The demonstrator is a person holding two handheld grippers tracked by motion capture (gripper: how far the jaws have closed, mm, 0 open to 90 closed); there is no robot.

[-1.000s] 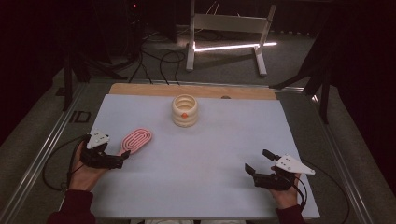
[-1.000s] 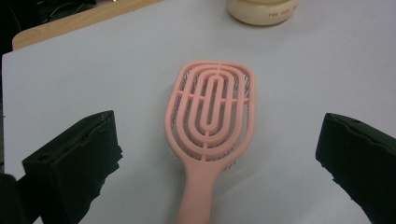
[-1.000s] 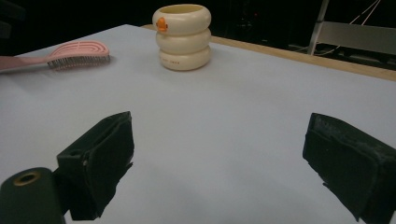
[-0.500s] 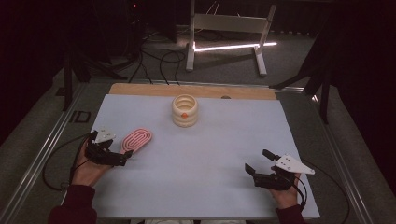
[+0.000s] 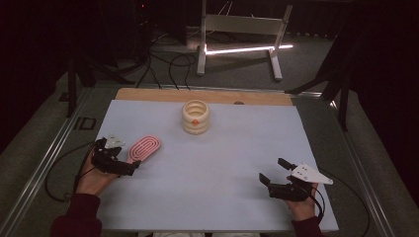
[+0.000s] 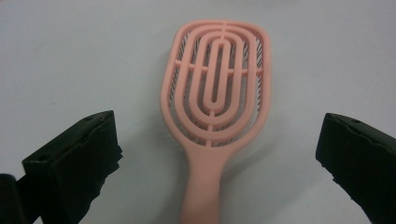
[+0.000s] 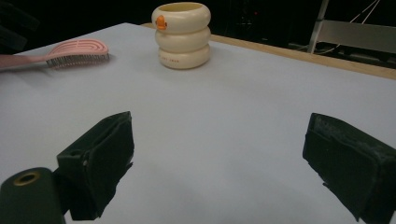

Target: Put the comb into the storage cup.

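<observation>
A person sits at a desk [image 5: 237, 163] covered with a pale sheet, holding a gripper in each hand. The left gripper [image 5: 132, 167] lies low at the desk's left side, jaws spread wide on either side of the handle of a pink hairbrush [image 6: 215, 98], not touching it. The brush lies flat, bristles down, its oval head pointing away from the person. A cream ribbed cup [image 5: 195, 117] with an orange mark stands upright farther back near the middle, well apart from the brush. The right gripper [image 5: 272, 174] rests at the front right, jaws apart and holding nothing. The step in hand appears to be the approach to grasp the brush; next, the left jaws would need to close squarely on the handle.
</observation>
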